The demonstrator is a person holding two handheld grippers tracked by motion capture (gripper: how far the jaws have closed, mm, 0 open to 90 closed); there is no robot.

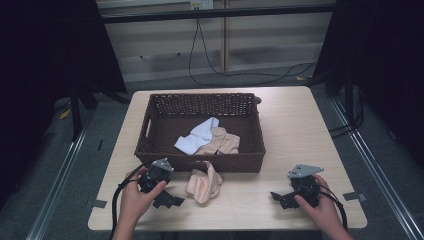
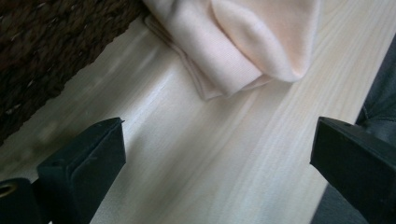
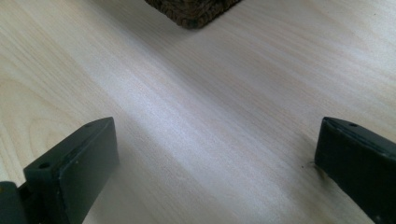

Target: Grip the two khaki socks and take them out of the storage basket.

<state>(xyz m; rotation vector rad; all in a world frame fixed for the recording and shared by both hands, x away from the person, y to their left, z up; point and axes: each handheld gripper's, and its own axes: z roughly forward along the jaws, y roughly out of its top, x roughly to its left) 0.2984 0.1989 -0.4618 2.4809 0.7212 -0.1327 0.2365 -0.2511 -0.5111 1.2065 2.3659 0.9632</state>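
At the left, the left hand-held gripper lay low on the pale wooden tabletop, jaws spread wide and empty, pointed at the peach folded cloth, which hung over the near wall of the dark brown woven wicker basket onto the tabletop. A white cloth lay inside. Further right, the right hand-held gripper rested equally wide, holding nothing. A shallow pinch could catch one layer, letting the cloth unfold or snag on the wicker.
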